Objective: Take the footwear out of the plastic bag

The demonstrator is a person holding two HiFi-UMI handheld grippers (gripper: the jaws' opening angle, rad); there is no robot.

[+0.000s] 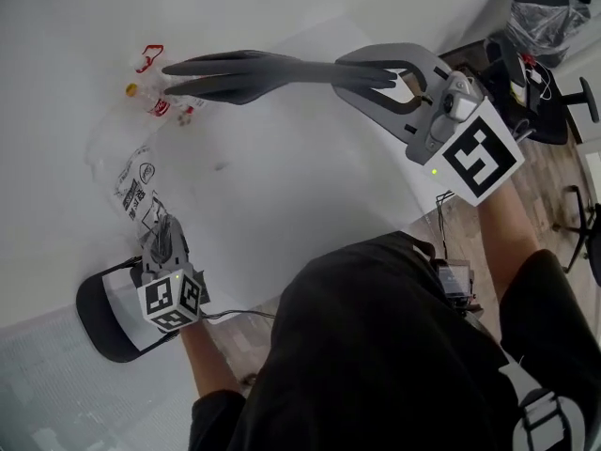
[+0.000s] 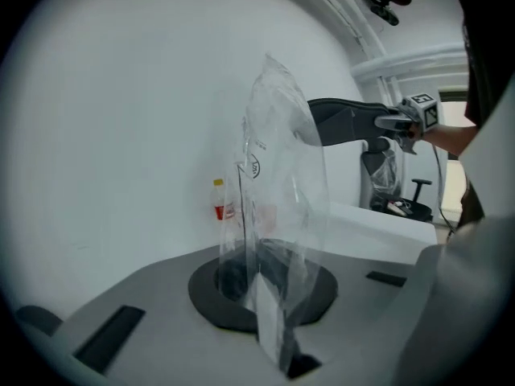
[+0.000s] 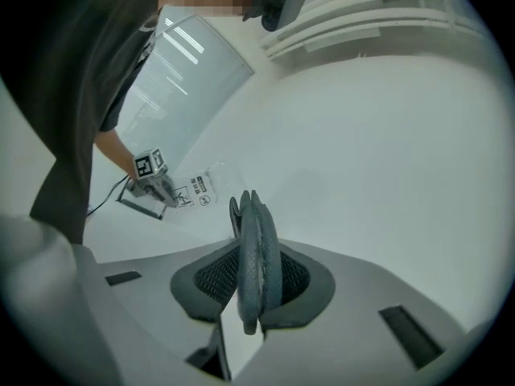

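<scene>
- Clear plastic bag (image 1: 131, 172): thin creased film with black print, its outline hard to trace against the white table (image 1: 310, 186) in the head view. One edge is pinched in the left gripper (image 1: 165, 238).
- Left gripper view: the left gripper (image 2: 269, 328) has its jaws closed tight on the plastic bag (image 2: 282, 175), which stands up out of them. The wall behind shows through the film.
- Dark grey footwear (image 1: 254, 69): a flat pair pressed together, outside the bag and well apart from it, held in the air over the table by the right gripper (image 1: 371, 75).
- Right gripper view: the right gripper (image 3: 249, 312) has its jaws clamped on one end of the footwear (image 3: 256, 264). The part between the pads is hidden.
- Small bottle (image 1: 155, 101): yellow cap and red label, on the table near the footwear's far tips. The label print is too small to read.
- Red object (image 1: 148, 57): just beyond the bottle, only a thin outline, so its kind cannot be told.
- Person's dark clothing (image 1: 376, 346): fills the lower head view and hides the table's near edge.
- Chairs (image 1: 563, 111): cut off at the right edge.
</scene>
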